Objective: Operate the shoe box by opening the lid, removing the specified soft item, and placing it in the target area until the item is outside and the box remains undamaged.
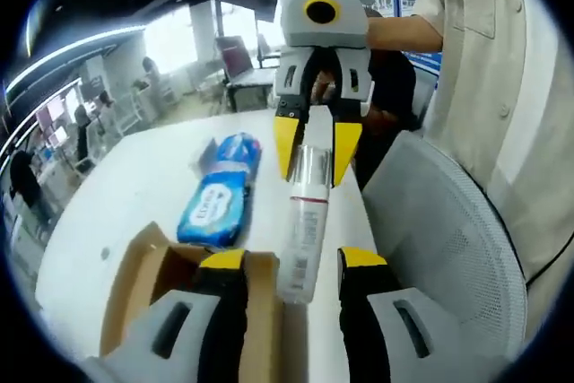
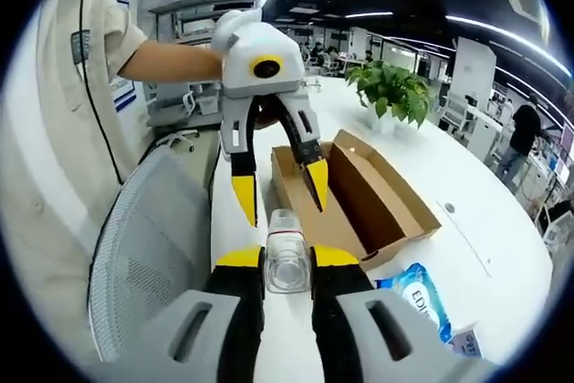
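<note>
A clear plastic bottle [image 1: 305, 221] with a white label hangs over the table edge, and my right gripper [image 1: 314, 150] is shut on its upper part. In the right gripper view the bottle [image 2: 286, 266] sits end-on between that gripper's [image 2: 287, 262] yellow tips. My left gripper [image 1: 291, 262] is open, its jaws standing wide on either side of the bottle's lower end without touching it. From the right gripper view the left gripper [image 2: 280, 193] points down at the bottle. The brown cardboard shoe box [image 2: 359, 195] lies open beside it, also seen as the box [image 1: 179, 293]. A blue wipes pack [image 1: 220, 195] lies on the table.
A white mesh chair [image 1: 448, 239] stands against the white table [image 1: 117, 204], right under the grippers. A person in a beige shirt [image 1: 502, 87] stands close. The wipes pack [image 2: 417, 298] lies past the box. A potted plant [image 2: 395, 87] stands farther along the table.
</note>
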Available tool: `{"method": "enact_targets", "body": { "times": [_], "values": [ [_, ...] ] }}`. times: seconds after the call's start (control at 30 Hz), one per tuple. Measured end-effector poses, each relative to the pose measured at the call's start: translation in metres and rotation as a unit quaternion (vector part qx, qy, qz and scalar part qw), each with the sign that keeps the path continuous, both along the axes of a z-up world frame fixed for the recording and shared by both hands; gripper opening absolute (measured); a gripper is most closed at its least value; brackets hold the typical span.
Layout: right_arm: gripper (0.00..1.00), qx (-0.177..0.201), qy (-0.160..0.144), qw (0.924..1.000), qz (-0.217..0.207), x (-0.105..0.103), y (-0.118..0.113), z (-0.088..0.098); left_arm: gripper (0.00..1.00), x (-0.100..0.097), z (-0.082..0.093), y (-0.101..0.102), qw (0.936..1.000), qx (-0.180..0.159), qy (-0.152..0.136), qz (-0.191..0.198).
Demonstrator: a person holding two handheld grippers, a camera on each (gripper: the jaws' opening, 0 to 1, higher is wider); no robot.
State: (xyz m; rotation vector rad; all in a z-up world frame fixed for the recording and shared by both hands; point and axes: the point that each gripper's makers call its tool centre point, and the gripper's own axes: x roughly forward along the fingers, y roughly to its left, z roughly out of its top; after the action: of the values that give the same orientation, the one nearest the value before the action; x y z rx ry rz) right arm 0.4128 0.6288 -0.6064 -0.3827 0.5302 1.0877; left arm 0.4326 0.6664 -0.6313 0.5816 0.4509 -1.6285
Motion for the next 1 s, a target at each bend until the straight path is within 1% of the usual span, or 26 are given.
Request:
{"method": "enact_targets", "body": {
  "times": [0.1, 0.13, 0.23, 0.33, 0.47, 0.6, 0.73, 0.87, 1.0],
  "values": [
    [0.16, -0.009, 0.0, 1.0, 0.0, 0.004, -0.008, 0.001, 0.44, 0.004, -0.001, 0.007, 0.9997, -0.002, 0.004, 0.024],
    [0.16, -0.015, 0.0, 0.9999, 0.001, 0.006, -0.012, 0.002, 0.46, 0.006, 0.0, 0.009, 0.9991, -0.007, 0.01, 0.04],
    [0.16, -0.027, -0.002, 0.9996, 0.003, 0.011, -0.021, 0.004, 0.51, 0.011, 0.002, 0.015, 0.9972, -0.022, 0.019, 0.069],
    [0.16, -0.041, -0.003, 0.9991, 0.005, 0.018, -0.033, 0.005, 0.55, 0.016, 0.0, 0.024, 0.9946, -0.023, 0.022, 0.099],
    [0.16, -0.065, -0.007, 0.9978, 0.013, 0.026, -0.046, 0.006, 0.58, 0.02, 0.001, 0.034, 0.9909, -0.032, 0.025, 0.128],
    [0.16, -0.087, -0.009, 0.9959, 0.02, 0.041, -0.06, 0.008, 0.67, 0.022, -0.001, 0.046, 0.9875, -0.03, 0.021, 0.153],
    [0.16, -0.103, -0.011, 0.9943, 0.024, 0.056, -0.072, 0.01, 0.75, 0.026, 0.0, 0.06, 0.9828, -0.03, 0.016, 0.182],
    [0.16, -0.12, -0.01, 0.9924, 0.027, 0.073, -0.084, 0.011, 0.82, 0.032, 0.001, 0.072, 0.9761, -0.035, 0.016, 0.214],
    [0.16, -0.142, -0.008, 0.9893, 0.033, 0.086, -0.095, 0.008, 0.86, 0.034, 0.003, 0.082, 0.9703, -0.041, 0.019, 0.238]
  ]
}}
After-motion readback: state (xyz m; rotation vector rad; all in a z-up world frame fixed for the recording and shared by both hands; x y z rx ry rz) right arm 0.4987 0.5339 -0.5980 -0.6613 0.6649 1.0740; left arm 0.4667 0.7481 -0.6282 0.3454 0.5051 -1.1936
